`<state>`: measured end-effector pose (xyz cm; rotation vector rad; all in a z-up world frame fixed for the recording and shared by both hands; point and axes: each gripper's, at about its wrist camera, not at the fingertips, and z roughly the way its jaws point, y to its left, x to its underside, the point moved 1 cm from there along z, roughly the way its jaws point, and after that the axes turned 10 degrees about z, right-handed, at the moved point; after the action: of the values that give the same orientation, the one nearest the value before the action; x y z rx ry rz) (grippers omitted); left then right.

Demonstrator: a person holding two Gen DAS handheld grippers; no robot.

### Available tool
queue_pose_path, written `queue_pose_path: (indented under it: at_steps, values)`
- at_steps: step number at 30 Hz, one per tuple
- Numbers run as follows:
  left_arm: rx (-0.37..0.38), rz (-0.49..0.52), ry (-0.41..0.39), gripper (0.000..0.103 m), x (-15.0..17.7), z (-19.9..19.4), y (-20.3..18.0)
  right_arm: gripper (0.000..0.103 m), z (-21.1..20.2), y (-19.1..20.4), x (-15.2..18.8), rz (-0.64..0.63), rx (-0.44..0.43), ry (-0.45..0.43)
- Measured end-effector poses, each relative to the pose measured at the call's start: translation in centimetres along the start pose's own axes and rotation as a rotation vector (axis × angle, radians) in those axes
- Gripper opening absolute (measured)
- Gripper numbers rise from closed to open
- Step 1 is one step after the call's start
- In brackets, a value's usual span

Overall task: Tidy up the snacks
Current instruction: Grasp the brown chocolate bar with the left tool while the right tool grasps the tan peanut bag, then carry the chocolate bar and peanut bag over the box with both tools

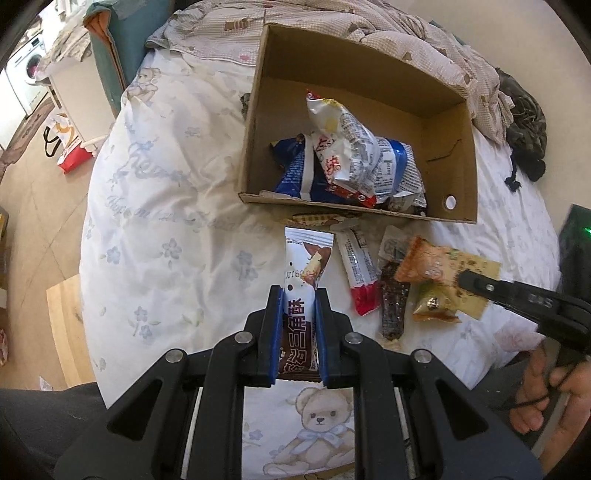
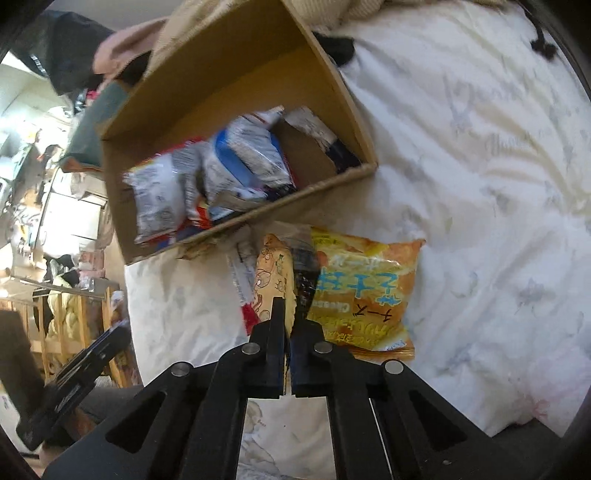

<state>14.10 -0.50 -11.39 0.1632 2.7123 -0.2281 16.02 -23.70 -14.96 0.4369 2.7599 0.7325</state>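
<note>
A cardboard box [image 1: 454, 155] lies open on the bed and holds several snack bags [image 1: 347, 155]; it also shows in the right wrist view [image 2: 229, 74]. My left gripper [image 1: 297, 291] is shut on a white and brown snack bar [image 1: 304, 266], held in front of the box. My right gripper [image 2: 288, 306] is shut on a flat beige cartoon-print packet [image 2: 271, 273]; it shows in the left wrist view [image 1: 469, 278] at the right. An orange cheese snack bag [image 2: 365, 291] lies beside it. Loose snacks [image 1: 360, 269] lie before the box.
The white bear-print bedsheet [image 1: 166, 206] covers the bed. A checked blanket [image 1: 369, 22] and dark clothing [image 1: 524, 122] lie behind the box. The floor, a red bag [image 1: 70, 147] and a washing machine [image 1: 26, 70] are to the left.
</note>
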Motion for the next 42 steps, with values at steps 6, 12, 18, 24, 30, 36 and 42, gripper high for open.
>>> queue_pose_path:
  at_steps: [6, 12, 18, 24, 30, 36, 42]
  values:
    - [-0.01, -0.019, 0.004, 0.013, 0.2, 0.2, 0.5, 0.001, -1.4, 0.3, 0.7, -0.041, -0.028, -0.031]
    - [-0.046, 0.002, -0.012, 0.013, 0.5, 0.2, 0.2, 0.001, -2.7, 1.5, 1.4, -0.112, -0.08, -0.049]
    - [-0.082, -0.045, -0.07, 0.013, 0.4, -1.0, 1.5, 0.001, -5.7, 3.6, 2.0, -0.193, -0.207, -0.152]
    - [-0.135, -0.044, -0.219, 0.013, 0.1, -4.4, 1.9, 0.001, -9.2, 3.9, 1.7, -0.208, -0.224, -0.34]
    - [-0.137, -0.026, -0.271, 0.013, -1.5, -6.1, 1.1, 0.001, -10.6, 2.7, -0.1, -0.138, -0.22, -0.427]
    - [-0.12, 0.014, -0.281, 0.013, -4.9, -6.7, 0.1, 0.001, -11.2, 1.8, -2.9, -0.084, -0.187, -0.464]
    - [-0.125, 0.015, -0.277, 0.013, -8.3, -5.9, 0.5, 0.001, -11.0, 1.8, -5.5, -0.061, -0.169, -0.478]
